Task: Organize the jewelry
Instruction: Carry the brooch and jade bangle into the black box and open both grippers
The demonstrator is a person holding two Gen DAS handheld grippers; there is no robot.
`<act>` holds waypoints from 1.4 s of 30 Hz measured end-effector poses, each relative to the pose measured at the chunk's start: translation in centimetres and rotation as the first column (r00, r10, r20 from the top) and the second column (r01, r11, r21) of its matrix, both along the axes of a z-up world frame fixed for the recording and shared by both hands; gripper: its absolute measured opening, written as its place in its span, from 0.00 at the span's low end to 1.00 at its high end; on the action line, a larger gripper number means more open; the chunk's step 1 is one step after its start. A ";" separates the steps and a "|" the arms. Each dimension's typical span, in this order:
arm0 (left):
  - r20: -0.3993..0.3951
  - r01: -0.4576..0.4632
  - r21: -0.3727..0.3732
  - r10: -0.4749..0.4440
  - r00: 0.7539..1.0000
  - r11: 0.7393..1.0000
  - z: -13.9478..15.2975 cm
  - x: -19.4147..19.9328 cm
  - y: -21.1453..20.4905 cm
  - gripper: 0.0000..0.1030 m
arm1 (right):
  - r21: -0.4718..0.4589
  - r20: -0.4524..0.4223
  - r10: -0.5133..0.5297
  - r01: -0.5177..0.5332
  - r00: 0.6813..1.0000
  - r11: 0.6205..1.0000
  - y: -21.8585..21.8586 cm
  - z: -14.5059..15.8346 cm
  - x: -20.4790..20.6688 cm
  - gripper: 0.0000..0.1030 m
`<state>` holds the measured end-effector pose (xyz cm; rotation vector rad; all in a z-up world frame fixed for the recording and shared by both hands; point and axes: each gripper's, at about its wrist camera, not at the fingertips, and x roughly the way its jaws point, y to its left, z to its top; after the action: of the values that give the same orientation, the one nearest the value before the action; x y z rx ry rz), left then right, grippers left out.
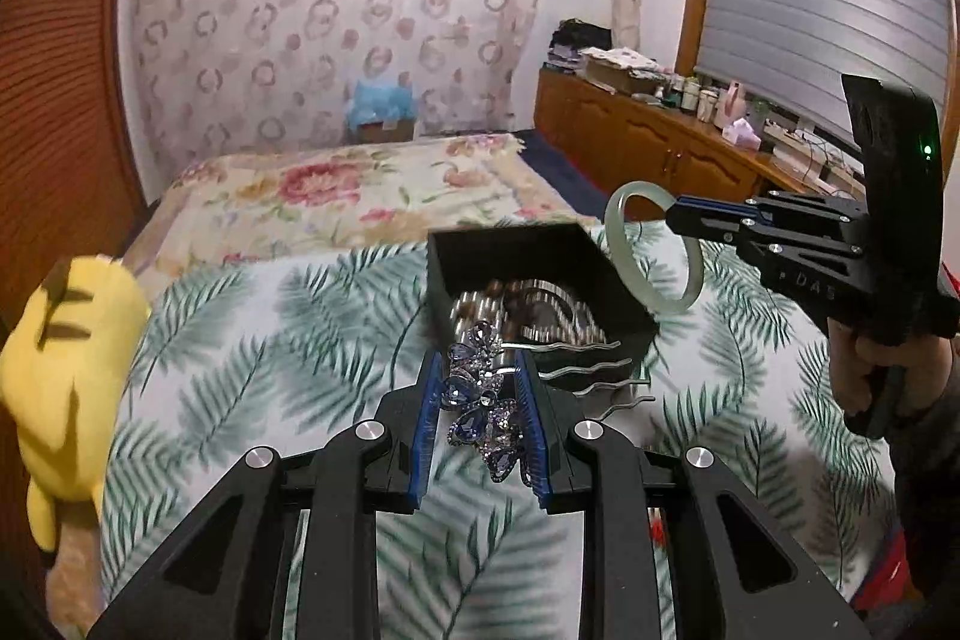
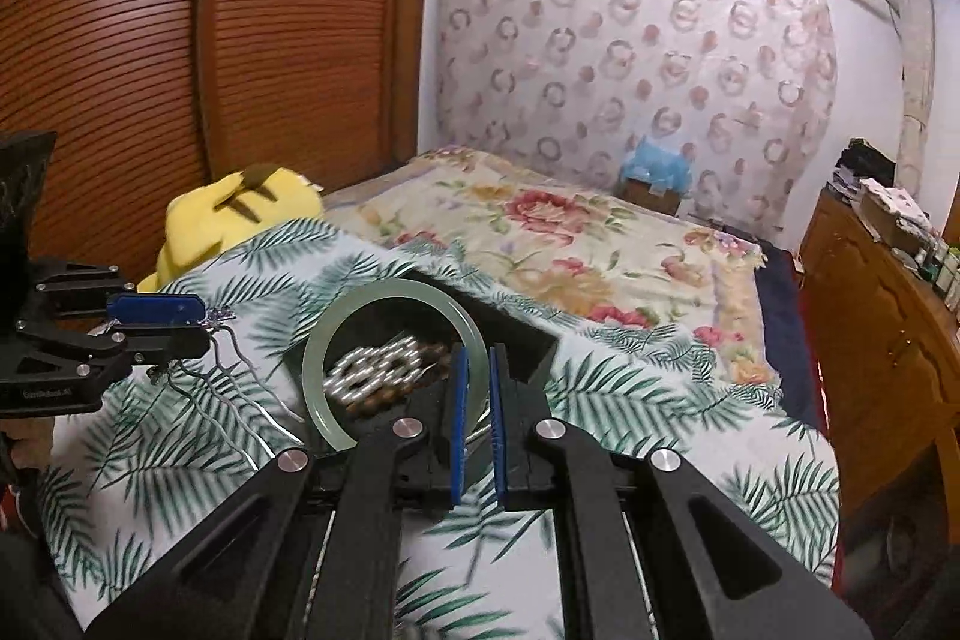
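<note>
My left gripper [image 1: 478,370] is shut on a blue-gem hair comb [image 1: 480,400] with wavy silver prongs [image 1: 591,367], held just in front of the black jewelry box [image 1: 534,244]. My right gripper [image 2: 477,358] is shut on a pale green jade bangle [image 2: 318,370], held over the box [image 2: 528,340]. The box holds silver and brown bead bracelets [image 2: 372,364]. In the left wrist view the bangle [image 1: 612,220] and right gripper [image 1: 675,214] hang above the box's right side. In the right wrist view the left gripper [image 2: 201,322] and the comb's prongs [image 2: 240,358] sit left of the box.
The box rests on a leaf-print cloth [image 1: 270,340] over a floral bedspread [image 1: 336,196]. A yellow plush toy [image 1: 66,358] lies at the left edge. A wooden cabinet [image 1: 648,142] with clutter stands to the right, a slatted wardrobe [image 2: 150,40] to the left.
</note>
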<state>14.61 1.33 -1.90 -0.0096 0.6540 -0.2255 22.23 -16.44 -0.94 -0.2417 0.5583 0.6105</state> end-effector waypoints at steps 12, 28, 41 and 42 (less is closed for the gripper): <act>-0.017 0.045 0.019 -0.045 0.999 0.999 -0.4 7.3 -2.8 0.23 | 0.022 -0.021 -0.040 0.040 0.999 0.999 -1.3 -0.7 6.2 0.08; -0.041 0.059 -0.041 -0.061 0.997 0.997 -2.0 8.1 -2.1 0.23 | -0.043 -0.089 0.025 -0.029 0.996 0.999 1.8 -3.3 6.3 0.08; -0.002 -0.032 -0.029 0.032 0.999 0.999 -1.0 8.1 0.5 0.24 | -0.123 -0.137 0.112 -0.129 0.984 0.984 4.7 -5.0 4.8 0.08; -0.001 -0.034 -0.028 0.034 0.999 0.999 -1.0 8.1 0.6 0.24 | -0.122 -0.141 0.114 -0.132 0.983 0.984 4.8 -5.0 4.8 0.08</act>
<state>22.69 1.88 -2.95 -0.0481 0.6505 -0.2017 27.04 -11.63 -5.97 -0.3632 0.7174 0.7148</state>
